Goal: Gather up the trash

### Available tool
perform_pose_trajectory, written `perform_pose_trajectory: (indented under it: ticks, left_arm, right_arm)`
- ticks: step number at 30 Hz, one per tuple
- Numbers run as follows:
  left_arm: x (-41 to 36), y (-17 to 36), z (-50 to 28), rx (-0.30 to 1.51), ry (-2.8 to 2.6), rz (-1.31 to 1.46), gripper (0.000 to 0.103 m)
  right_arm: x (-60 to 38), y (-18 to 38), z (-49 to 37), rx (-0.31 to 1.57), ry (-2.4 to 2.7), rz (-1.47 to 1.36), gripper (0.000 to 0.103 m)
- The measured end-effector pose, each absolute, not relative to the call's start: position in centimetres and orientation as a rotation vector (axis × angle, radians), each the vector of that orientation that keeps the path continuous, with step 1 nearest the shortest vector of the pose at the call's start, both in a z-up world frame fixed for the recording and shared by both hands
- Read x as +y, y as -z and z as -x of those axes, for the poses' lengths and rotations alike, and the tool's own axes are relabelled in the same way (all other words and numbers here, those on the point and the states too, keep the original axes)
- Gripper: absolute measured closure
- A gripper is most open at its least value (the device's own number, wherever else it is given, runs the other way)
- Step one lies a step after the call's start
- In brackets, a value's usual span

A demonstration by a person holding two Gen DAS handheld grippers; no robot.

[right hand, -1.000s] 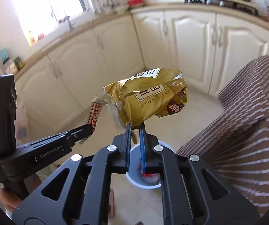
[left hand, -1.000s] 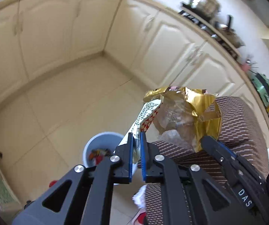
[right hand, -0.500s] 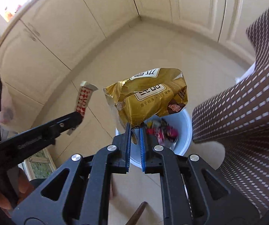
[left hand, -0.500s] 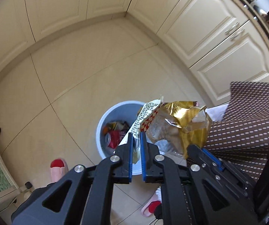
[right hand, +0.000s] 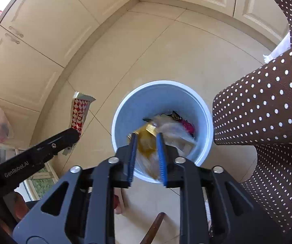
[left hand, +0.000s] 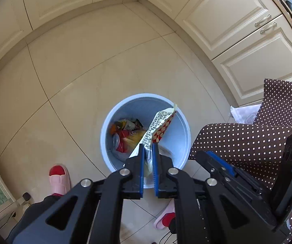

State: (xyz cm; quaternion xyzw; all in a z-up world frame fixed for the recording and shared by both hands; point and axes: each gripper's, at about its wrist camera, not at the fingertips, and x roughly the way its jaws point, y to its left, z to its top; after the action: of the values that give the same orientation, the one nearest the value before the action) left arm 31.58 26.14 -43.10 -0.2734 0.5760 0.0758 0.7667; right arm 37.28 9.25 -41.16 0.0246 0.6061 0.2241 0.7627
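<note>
Left gripper [left hand: 148, 149] clamped on checkered wrapper [left hand: 162, 126] over blue bin [left hand: 183, 122], right gripper [right hand: 146, 140] jaws just opening, gold bag [right hand: 146, 142] blurred between, not pinched.

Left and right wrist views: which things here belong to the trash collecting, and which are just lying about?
Part of the job:
- bin
- red-checked wrapper, clamped in the left hand-held gripper
- gold bag, blurred between the right hand-held gripper's just-opened jaws

Lying about:
- pink slippers
- dotted cloth
- cabinets
</note>
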Motion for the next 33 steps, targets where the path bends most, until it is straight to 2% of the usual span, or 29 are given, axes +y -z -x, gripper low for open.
perform_pose_trajectory:
  ticks: [5,6,7,8,18,19,20,22,28,33]
  left_arm:
    - [25.7,43.5,-31.8,1.262,-0.149,0.589,0.096]
    - [25.6,43.5,-31.8,1.264,-0.144,0.588,0.096]
    - [25.5,43.5,-31.8,1.266,-0.139,0.588,0.096]
    - [25.4,43.5,-31.8,1.268,-0.135,0.587,0.096]
    - [24.1,42.4,-31.7,1.260,-0.093,0.572,0.094]
    - [24.1,42.2,-31.7,1.257,-0.094,0.575,0.089]
    - [24.0,41.8,-31.6,1.250,-0.092,0.576,0.076]
    - [23.9,40.9,-31.4,1.225,-0.094,0.560,0.063]
    - [23.8,37.4,-30.0,1.174,-0.122,0.523,0.060]
    - [23.7,31.9,-27.6,1.063,-0.177,0.463,0.058]
  right_arm:
    - [8.4,40.4,-36.8,1.290,-0.472,-0.052,0.071]
    - [8.3,40.1,-36.6,1.284,-0.469,-0.047,0.068]
    - [8.2,39.7,-36.6,1.271,-0.465,-0.043,0.060]
    - [8.3,39.5,-36.3,1.262,-0.461,-0.039,0.058]
    - [7.3,36.7,-35.5,1.184,-0.444,-0.025,0.055]
    - [7.1,36.3,-35.4,1.178,-0.444,-0.028,0.055]
    - [7.0,36.0,-35.3,1.174,-0.444,-0.030,0.055]
    - [6.9,35.5,-35.2,1.164,-0.446,-0.032,0.055]
    - [6.5,32.2,-34.3,1.108,-0.462,-0.029,0.055]
    - [6.0,28.6,-32.4,1.023,-0.479,-0.006,0.054]
